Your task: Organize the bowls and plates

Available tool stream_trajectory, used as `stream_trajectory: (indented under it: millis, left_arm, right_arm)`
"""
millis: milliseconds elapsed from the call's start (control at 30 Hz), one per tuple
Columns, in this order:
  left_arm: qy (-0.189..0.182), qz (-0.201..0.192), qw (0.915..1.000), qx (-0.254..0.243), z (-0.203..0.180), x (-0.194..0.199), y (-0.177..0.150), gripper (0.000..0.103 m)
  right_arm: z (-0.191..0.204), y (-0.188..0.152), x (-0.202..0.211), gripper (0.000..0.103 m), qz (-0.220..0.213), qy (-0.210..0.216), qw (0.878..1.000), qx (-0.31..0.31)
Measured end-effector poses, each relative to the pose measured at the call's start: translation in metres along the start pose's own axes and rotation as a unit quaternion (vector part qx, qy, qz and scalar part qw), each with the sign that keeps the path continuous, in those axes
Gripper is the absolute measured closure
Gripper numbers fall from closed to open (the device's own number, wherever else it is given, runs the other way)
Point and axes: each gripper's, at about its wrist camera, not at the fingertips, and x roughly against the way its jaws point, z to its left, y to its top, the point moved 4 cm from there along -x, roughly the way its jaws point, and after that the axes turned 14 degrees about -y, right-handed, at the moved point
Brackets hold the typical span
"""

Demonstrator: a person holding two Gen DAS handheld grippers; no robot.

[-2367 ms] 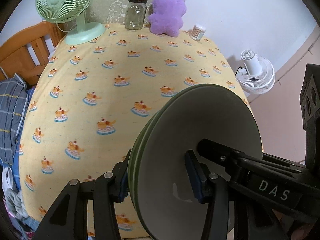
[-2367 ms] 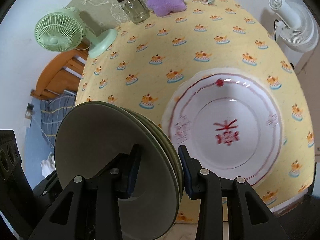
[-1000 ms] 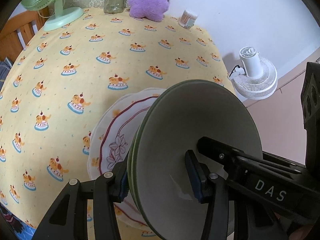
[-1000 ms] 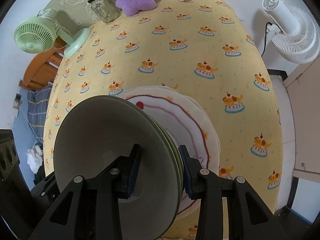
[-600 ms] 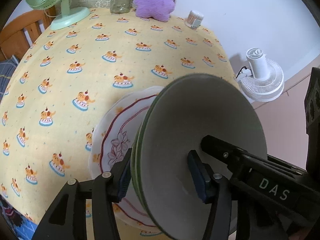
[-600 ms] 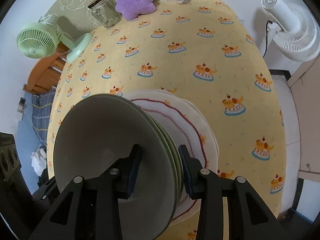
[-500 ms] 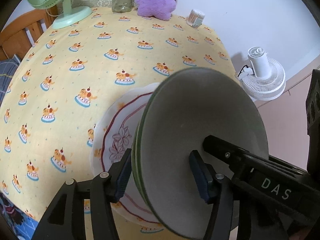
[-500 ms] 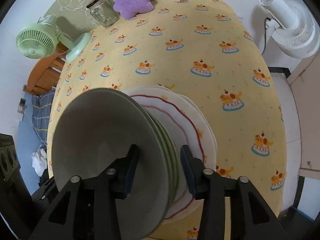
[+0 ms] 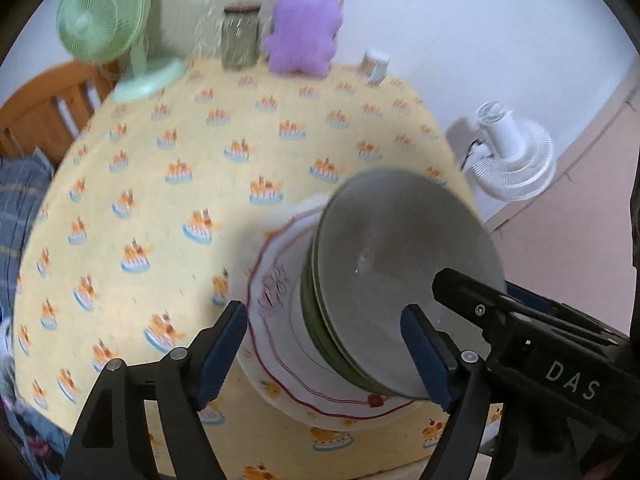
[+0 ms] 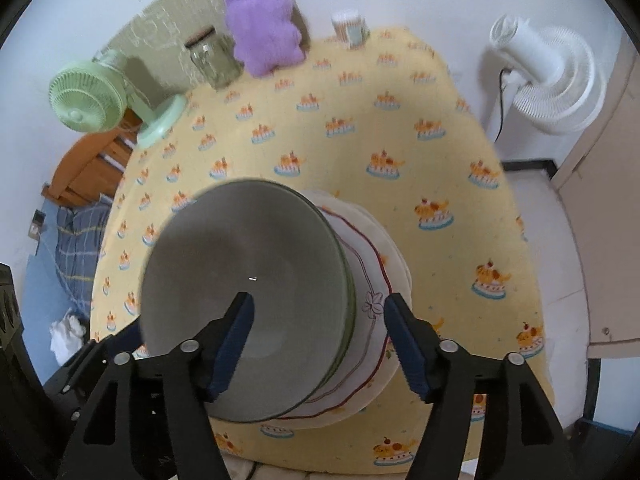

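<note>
A stack of grey-green plates (image 9: 400, 280) sits on a white plate with a red rim (image 9: 276, 300), near the front edge of the yellow tablecloth (image 9: 168, 184). My left gripper (image 9: 332, 354) is open, its fingers wide on either side of the stack's rim. My right gripper (image 10: 320, 344) is open too, its jaws spread around the opposite rim of the green plates (image 10: 248, 280), above the white plate (image 10: 372, 280). The right gripper's black body (image 9: 520, 328) shows in the left wrist view.
At the back of the table stand a green fan (image 9: 104, 40), a glass jar (image 9: 240, 40), a purple plush toy (image 9: 304, 32) and a small cotton-swab container (image 9: 374, 64). A white floor fan (image 10: 552, 80) stands to the right. A wooden chair (image 9: 40, 112) is at the left.
Both grippers opened and let go of the green plates, which now rest on the white plate. Both grippers have pulled back a little.
</note>
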Motion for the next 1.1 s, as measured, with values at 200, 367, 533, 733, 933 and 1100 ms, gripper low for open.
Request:
stream_trajectory:
  millis: [200,367,533,733,933,1100]
  left_arm:
    - [-0.012,-0.035,0.9985,-0.041,0.009,0.040,-0.003,0.014]
    - [-0.003,-0.057,0.9963,-0.064,0.037,0.073,-0.011,0.009]
    - [0.014,-0.087,0.9926,-0.084,0.070,0.101,-0.027,0.007]
    - [0.040,-0.107,0.9875,-0.109,0.099,0.122,-0.049,0.002]
    - [0.066,-0.149,0.9796,-0.118,0.116,0.135,-0.073,0.001]
    - [0.083,-0.173,0.9772,-0.091,0.134,0.134,-0.093,0.001]
  right_arm:
    - [0.021,-0.013,0.042,0.027,-0.070,-0.032,0.997,-0.012]
    - [0.054,-0.033,0.067,0.027,-0.117,-0.050,0.992,-0.014]
    - [0.089,-0.057,0.080,0.026,-0.155,-0.067,0.986,-0.008]
    - [0.120,-0.092,0.088,0.019,-0.198,-0.088,0.976,-0.003]
    - [0.131,-0.117,0.086,0.019,-0.222,-0.077,0.972,0.007]
    - [0.130,-0.134,0.077,0.019,-0.237,-0.091,0.967,0.016]
